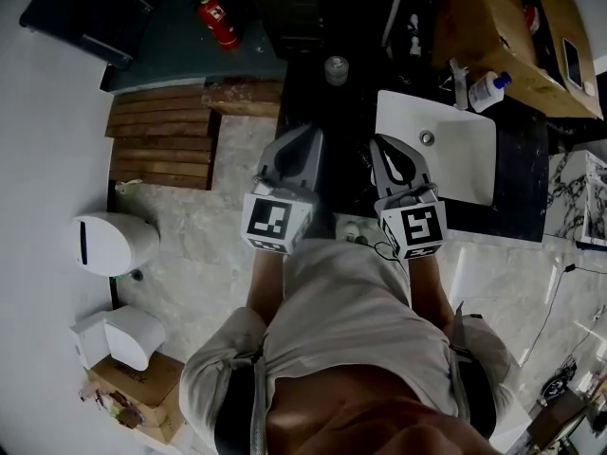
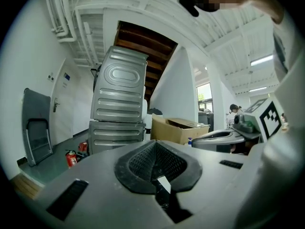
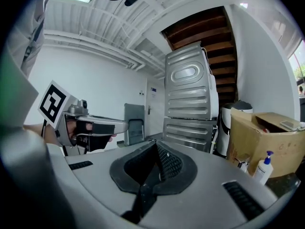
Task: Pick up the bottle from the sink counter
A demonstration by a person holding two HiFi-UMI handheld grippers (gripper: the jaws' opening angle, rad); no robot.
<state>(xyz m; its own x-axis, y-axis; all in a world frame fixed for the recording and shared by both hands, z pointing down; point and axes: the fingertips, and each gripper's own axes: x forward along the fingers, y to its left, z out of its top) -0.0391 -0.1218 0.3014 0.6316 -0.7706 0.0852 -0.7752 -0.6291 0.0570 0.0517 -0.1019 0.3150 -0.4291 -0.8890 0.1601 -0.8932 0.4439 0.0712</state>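
- Head view shows the approach step: my left gripper and right gripper are held side by side close to my body, pointing at the sink counter, and nothing has been grasped.
- Left gripper view: the jaws are pressed fully together with nothing between them.
- Right gripper view: the jaws of the right gripper also meet along their centre line, empty.
- The pump bottle, white with a blue top, stands upright at the back of the counter, beyond the white sink basin and just beside the cardboard box. It is well apart from both grippers.
- Next move, as I judge it: the right gripper is nearer, so I spread its jaws, carry it over the basin, and close on the bottle body below the pump.
- Hard to make out: my own gripper body cuts off the bottle's base in the right gripper view.
- The dark counter edge blends into shadow.
- The small round-topped item on the counter I cannot identify.
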